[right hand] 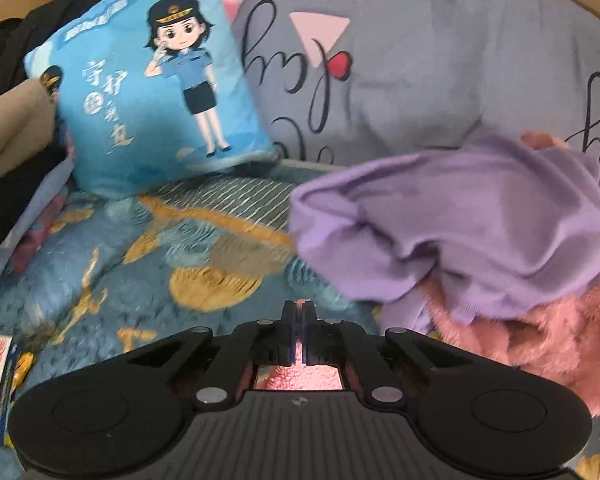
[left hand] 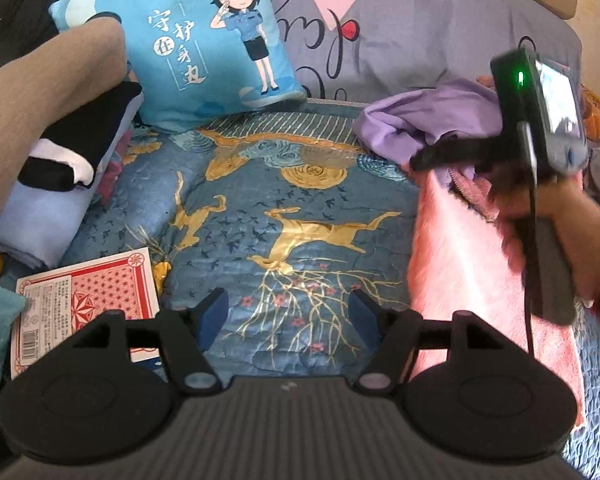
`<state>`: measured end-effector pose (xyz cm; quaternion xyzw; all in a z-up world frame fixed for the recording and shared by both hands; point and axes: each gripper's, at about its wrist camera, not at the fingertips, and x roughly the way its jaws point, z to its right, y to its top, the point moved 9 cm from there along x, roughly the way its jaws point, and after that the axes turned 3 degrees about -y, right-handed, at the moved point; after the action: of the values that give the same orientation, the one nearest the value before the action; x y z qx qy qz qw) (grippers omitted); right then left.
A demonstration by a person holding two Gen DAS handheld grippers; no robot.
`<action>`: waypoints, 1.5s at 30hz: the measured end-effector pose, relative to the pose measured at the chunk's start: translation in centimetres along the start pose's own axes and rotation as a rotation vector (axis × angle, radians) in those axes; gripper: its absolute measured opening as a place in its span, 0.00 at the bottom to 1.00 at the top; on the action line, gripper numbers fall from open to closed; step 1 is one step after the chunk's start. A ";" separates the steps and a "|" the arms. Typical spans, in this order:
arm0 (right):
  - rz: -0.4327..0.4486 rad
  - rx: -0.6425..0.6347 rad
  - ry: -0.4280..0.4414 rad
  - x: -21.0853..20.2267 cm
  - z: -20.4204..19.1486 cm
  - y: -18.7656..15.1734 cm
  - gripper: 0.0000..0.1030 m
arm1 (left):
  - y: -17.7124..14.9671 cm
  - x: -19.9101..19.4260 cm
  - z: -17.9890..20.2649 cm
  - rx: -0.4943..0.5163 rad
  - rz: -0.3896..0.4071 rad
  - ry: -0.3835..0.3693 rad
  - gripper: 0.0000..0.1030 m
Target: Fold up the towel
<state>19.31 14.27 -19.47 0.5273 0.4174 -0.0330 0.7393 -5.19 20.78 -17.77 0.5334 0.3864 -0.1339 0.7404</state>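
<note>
The pink towel (left hand: 460,280) lies on the bed (left hand: 260,200) near its right edge, beside a purple cloth (right hand: 460,232). The right tongs (right hand: 298,332) are closed on the towel's edge. The left tongs (left hand: 288,316) are open over the bare bedcover, holding nothing.

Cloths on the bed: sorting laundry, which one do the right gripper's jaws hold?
The fluffy pink towel: its pile shows between the shut jaws of the right gripper. The smooth purple garment lies loose beyond.
</note>
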 end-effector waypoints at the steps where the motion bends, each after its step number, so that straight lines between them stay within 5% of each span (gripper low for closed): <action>1: -0.015 -0.002 -0.004 0.7 0.0 0.0 0.02 | 0.0 0.0 -0.1 -0.004 -0.002 0.004 0.69; 7: -0.155 0.018 -0.007 4.5 -0.2 -1.7 0.05 | 0.2 0.2 -1.0 -0.024 -0.002 0.026 0.69; 11: -0.049 0.007 -0.006 1.7 -0.5 -1.1 0.20 | 0.4 0.3 -2.0 -0.049 0.000 0.049 0.69; 17: 0.061 -0.129 0.145 -6.3 -2.3 -2.2 0.20 | 0.5 0.0 -3.0 -0.071 0.010 0.075 0.69; 21: 0.087 -0.359 0.259 -11.8 -5.0 -7.0 0.20 | 0.5 -0.4 -3.2 -0.072 0.018 0.085 0.69; 27: 0.118 -0.821 0.294 -17.5 -9.0 -16.8 0.19 | 0.2 -0.7 -3.1 -0.065 0.024 0.092 0.69; 34: 0.090 -0.981 0.285 -17.9 -10.8 -21.2 0.19 | -0.2 -0.8 -3.1 -0.062 0.015 0.099 0.69; 45: 0.007 -1.053 0.276 -15.0 -11.2 -22.3 0.19 | -0.6 -0.8 -3.7 -0.073 0.006 0.100 0.69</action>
<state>-7.82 7.59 -27.53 0.0864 0.4691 0.2524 0.8419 -7.70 23.72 -18.06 0.5133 0.4261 -0.0908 0.7394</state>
